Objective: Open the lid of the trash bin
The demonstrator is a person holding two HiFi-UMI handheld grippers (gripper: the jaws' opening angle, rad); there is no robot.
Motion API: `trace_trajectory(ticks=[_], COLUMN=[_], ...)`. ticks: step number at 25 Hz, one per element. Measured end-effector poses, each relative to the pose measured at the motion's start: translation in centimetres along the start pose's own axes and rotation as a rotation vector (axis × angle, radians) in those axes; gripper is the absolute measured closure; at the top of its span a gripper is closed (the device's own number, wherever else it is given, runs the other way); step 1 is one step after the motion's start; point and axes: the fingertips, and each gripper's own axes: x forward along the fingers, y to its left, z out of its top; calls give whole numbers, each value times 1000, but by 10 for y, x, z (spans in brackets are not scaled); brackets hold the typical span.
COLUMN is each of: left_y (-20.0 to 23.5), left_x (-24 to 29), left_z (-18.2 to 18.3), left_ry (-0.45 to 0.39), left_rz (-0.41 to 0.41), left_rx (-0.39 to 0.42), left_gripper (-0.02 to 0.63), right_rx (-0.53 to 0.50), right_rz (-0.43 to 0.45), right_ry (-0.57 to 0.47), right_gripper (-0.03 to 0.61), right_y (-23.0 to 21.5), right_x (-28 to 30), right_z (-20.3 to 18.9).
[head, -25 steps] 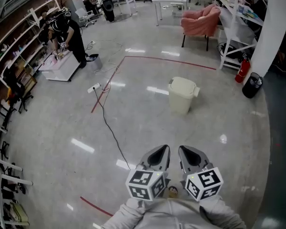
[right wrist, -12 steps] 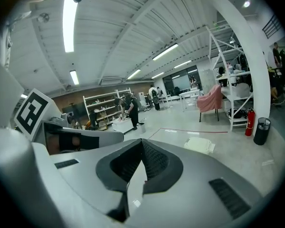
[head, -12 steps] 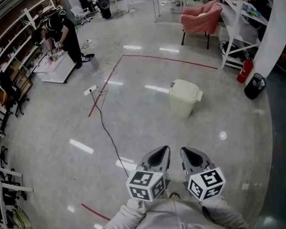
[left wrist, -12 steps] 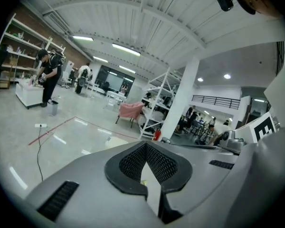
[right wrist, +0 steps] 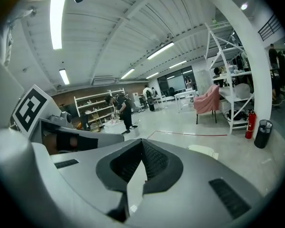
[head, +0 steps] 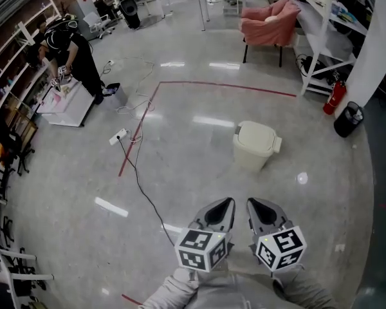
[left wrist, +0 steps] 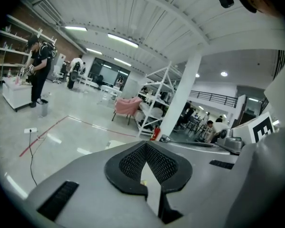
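Note:
The cream trash bin [head: 256, 145] stands on the polished floor ahead and slightly right, its lid down. Both grippers hang side by side at the bottom of the head view, well short of the bin. My left gripper [head: 225, 203] is shut with nothing between its pads, and my right gripper [head: 253, 203] beside it is shut and empty too. In the left gripper view the bin [left wrist: 115, 144] peeks out just left of the closed left gripper [left wrist: 145, 144]. From the right gripper view the bin [right wrist: 202, 149] sits right of the closed right gripper [right wrist: 141, 141].
A black cable [head: 141, 185] runs from a power strip [head: 118, 136] across the floor on the left. Red tape [head: 225, 85] marks the floor beyond the bin. A pink armchair [head: 267, 15], shelving [head: 328, 18], a fire extinguisher [head: 334, 97] and a black bin [head: 349, 118] stand far right. A person [head: 67, 47] works far left.
The whole view has advanced across the floor: the trash bin has come closer and lower in the head view. Both grippers keep their place in the view and stay shut.

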Motion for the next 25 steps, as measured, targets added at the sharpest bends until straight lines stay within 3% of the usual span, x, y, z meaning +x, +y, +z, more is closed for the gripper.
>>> trace_trajectory(ticks=[13,25], left_y=[96,123], left_x=[68,139], left_z=[44,50], left_ry=[68,133], left_rz=[-46,-56], left_rx=[-3,-24], left_gripper=[607,607], right_rx=[20,80], right_rz=[-44,-91], right_ry=[35,66], right_gripper=[578,578], right_y=[-24,-81], right_x=[116,160], right_z=[24,27])
